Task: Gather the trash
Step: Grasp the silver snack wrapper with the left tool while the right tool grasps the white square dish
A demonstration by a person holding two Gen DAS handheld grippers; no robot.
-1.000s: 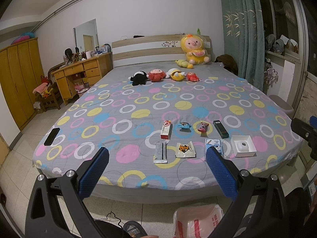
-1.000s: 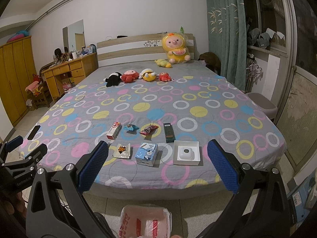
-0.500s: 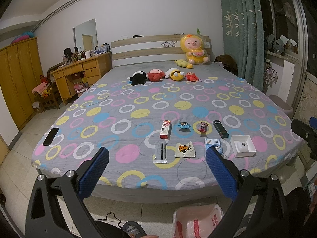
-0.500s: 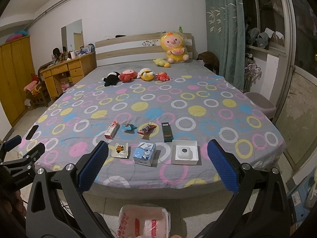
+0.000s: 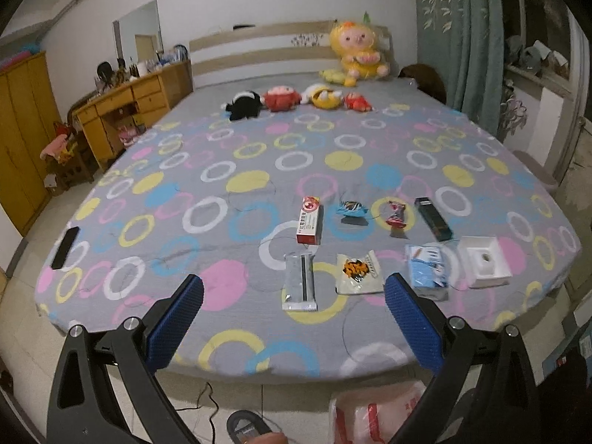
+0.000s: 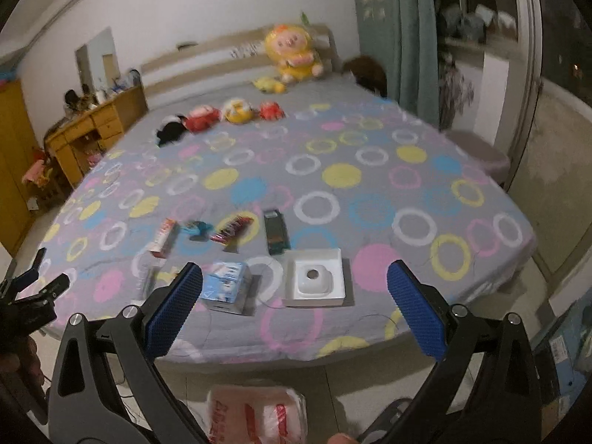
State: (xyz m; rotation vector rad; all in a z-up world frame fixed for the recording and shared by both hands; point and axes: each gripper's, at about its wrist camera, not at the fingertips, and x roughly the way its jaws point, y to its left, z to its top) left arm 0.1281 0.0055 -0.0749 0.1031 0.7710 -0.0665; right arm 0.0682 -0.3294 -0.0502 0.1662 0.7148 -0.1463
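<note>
Trash lies near the foot of the bed: a red-and-white box (image 5: 309, 220), a blue wrapper (image 5: 351, 208), a red wrapper (image 5: 396, 214), a dark box (image 5: 433, 219), a silver packet (image 5: 300, 286), a white packet (image 5: 358, 273), a blue box (image 5: 425, 271) (image 6: 225, 287) and a white open box (image 5: 484, 261) (image 6: 315, 277). My left gripper (image 5: 294, 323) is open and empty, short of the silver packet. My right gripper (image 6: 296, 316) is open and empty, in front of the white box. A red-and-white plastic bag (image 6: 259, 412) (image 5: 373, 412) sits on the floor below.
The bed (image 5: 259, 140) has a grey circle-patterned sheet. Plush toys (image 5: 296, 100) line its far end. A black phone (image 5: 65, 242) lies at the bed's left corner. A wooden desk (image 5: 125, 111) and wardrobe stand left; a curtain (image 5: 462, 37) hangs right.
Both grippers have moved forward and closer to the bed; the items look larger. The right wrist view is now tilted and blurred. Both jaws stay open.
</note>
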